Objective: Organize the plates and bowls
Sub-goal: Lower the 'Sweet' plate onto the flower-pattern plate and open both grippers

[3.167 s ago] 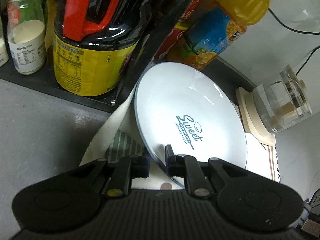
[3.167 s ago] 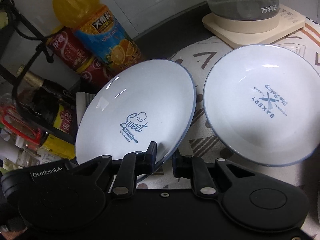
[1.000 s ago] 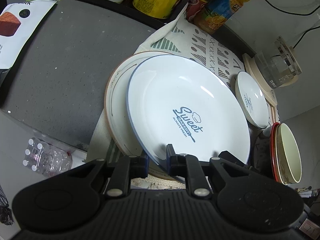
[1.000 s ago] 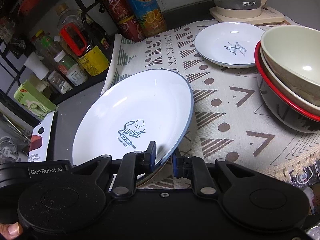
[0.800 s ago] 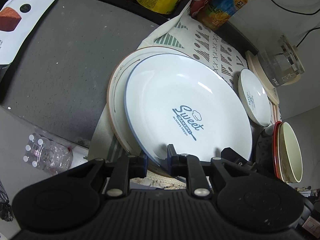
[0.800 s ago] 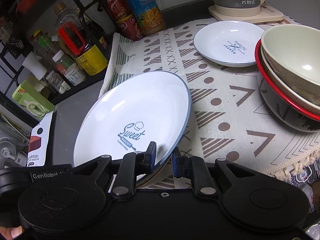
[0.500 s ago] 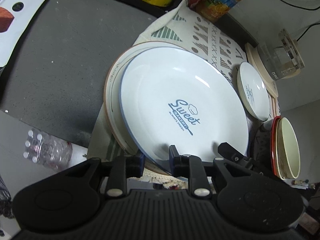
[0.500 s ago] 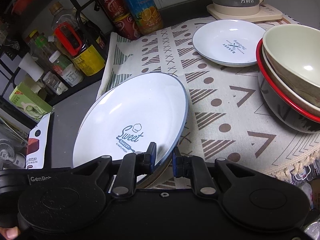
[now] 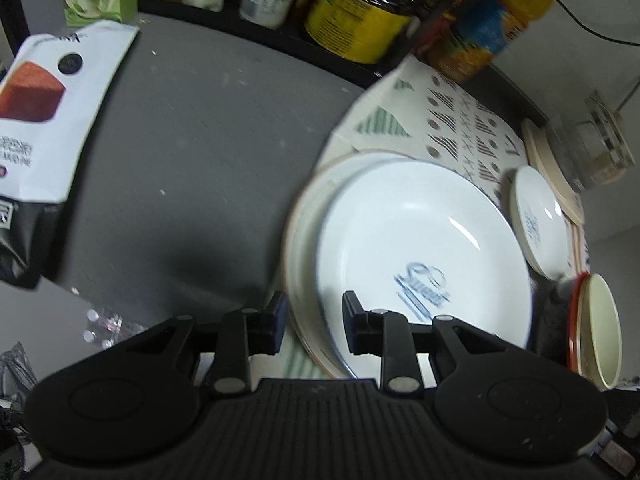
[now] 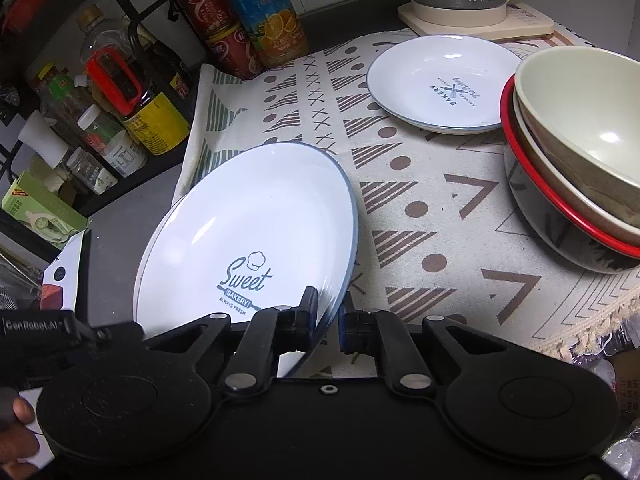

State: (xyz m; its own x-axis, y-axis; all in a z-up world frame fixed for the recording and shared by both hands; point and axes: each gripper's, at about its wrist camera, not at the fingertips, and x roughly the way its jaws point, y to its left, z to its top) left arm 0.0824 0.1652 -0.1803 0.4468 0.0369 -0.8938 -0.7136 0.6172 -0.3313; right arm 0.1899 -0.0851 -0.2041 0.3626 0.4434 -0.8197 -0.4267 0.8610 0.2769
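Observation:
A white blue-rimmed "Sweet Bakery" plate (image 9: 424, 248) (image 10: 248, 236) lies on a larger cream plate with a brown rim (image 9: 298, 240) on the patterned cloth. My left gripper (image 9: 313, 320) is open, its fingers apart around the near rims of the plates and holding nothing. My right gripper (image 10: 328, 318) is shut on the near right rim of the Sweet Bakery plate. A smaller white "Bakery" plate (image 10: 444, 84) (image 9: 536, 220) sits further back. Stacked bowls (image 10: 576, 152) (image 9: 592, 328) stand at the right.
A glass kettle on a cream base (image 10: 472, 4) stands at the back right. Bottles and cans (image 10: 248, 20) line a black rack at the back left. A white snack bag (image 9: 48, 120) lies on the grey counter (image 9: 192, 160). The cloth's tasselled edge (image 10: 592, 328) is near.
My left gripper has opened and let go of the Sweet Bakery plate, then shifted left. The plate has come down onto the cream plate. My right gripper still grips its rim.

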